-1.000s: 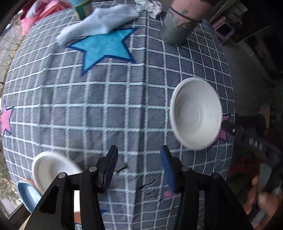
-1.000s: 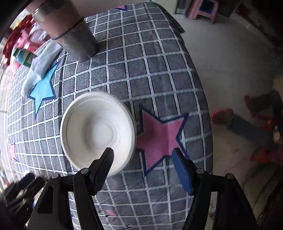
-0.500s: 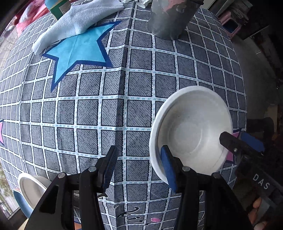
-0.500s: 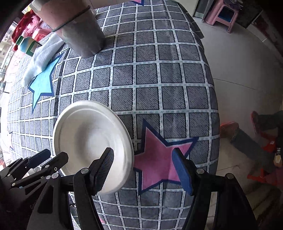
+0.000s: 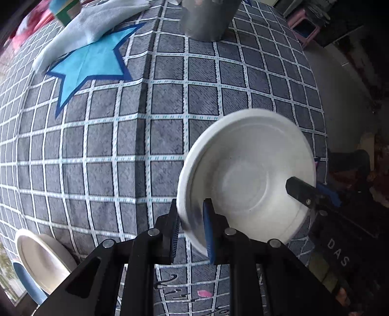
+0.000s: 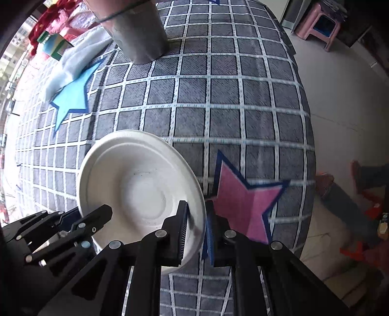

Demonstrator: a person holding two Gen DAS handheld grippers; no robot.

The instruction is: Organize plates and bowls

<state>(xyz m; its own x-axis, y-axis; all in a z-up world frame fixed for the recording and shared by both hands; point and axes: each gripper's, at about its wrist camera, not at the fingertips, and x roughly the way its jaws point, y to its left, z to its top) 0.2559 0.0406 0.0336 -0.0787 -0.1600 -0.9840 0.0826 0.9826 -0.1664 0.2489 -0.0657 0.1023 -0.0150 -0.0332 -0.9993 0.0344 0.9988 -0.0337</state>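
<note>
A white bowl (image 5: 248, 175) sits on the grey checked tablecloth near the table's right edge; it also shows in the right wrist view (image 6: 138, 184). My left gripper (image 5: 192, 228) is shut on the bowl's left rim. My right gripper (image 6: 195, 228) is shut on the bowl's right rim, over a pink star patch (image 6: 245, 201). Each gripper shows in the other's view at the opposite rim. A second white plate (image 5: 41, 257) lies at the table's near left edge on something blue.
A grey metal bucket (image 5: 206, 17) stands at the back, also in the right wrist view (image 6: 136, 31). A white cloth (image 5: 92, 26) lies on a blue star patch (image 5: 90, 63). The table edge drops to the floor at right, with a pink stool (image 6: 318, 24).
Both grippers moved in onto the bowl and closed on its opposite rims; a second ago both were open and short of it.
</note>
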